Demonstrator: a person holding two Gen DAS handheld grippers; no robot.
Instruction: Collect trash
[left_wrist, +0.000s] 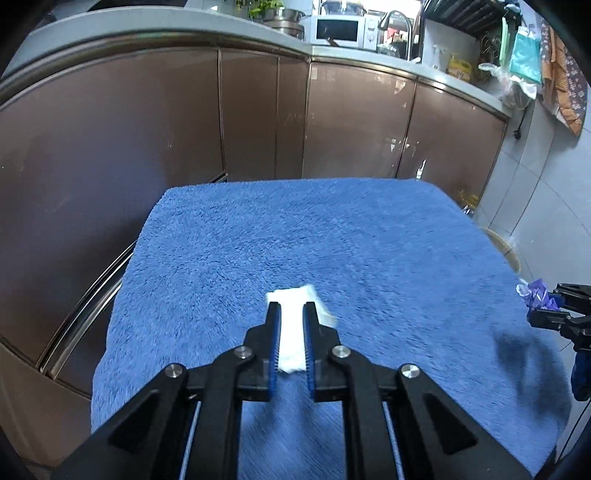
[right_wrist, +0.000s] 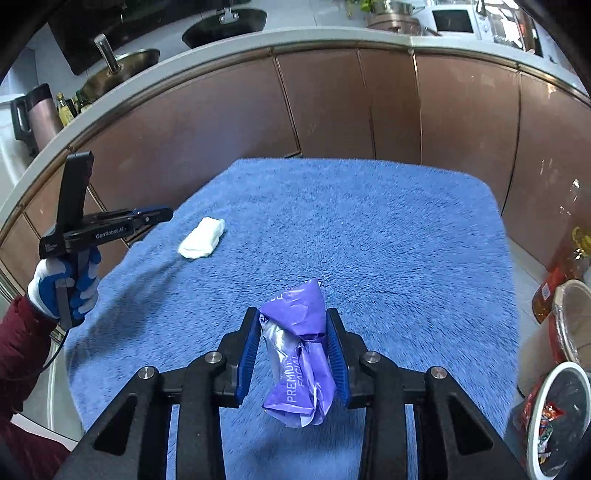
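A crumpled white tissue (left_wrist: 291, 332) lies on the blue towel (left_wrist: 332, 240). My left gripper (left_wrist: 292, 308) hovers above it, jaws a little apart and not touching it; the right wrist view shows the tissue (right_wrist: 202, 238) lying free on the towel beyond the left gripper (right_wrist: 162, 214). My right gripper (right_wrist: 291, 317) is shut on a crumpled purple facial-tissue wrapper (right_wrist: 299, 354), held above the towel (right_wrist: 369, 229). The wrapper (left_wrist: 535, 295) and right gripper (left_wrist: 546, 306) show at the right edge of the left wrist view.
A bin with trash (right_wrist: 557, 417) stands on the floor at lower right, beside a red container (right_wrist: 572, 317) and oil bottles (right_wrist: 561, 269). Brown kitchen cabinets (left_wrist: 258, 118) run behind the towel-covered table. A basket (left_wrist: 506, 247) sits by the table's right edge.
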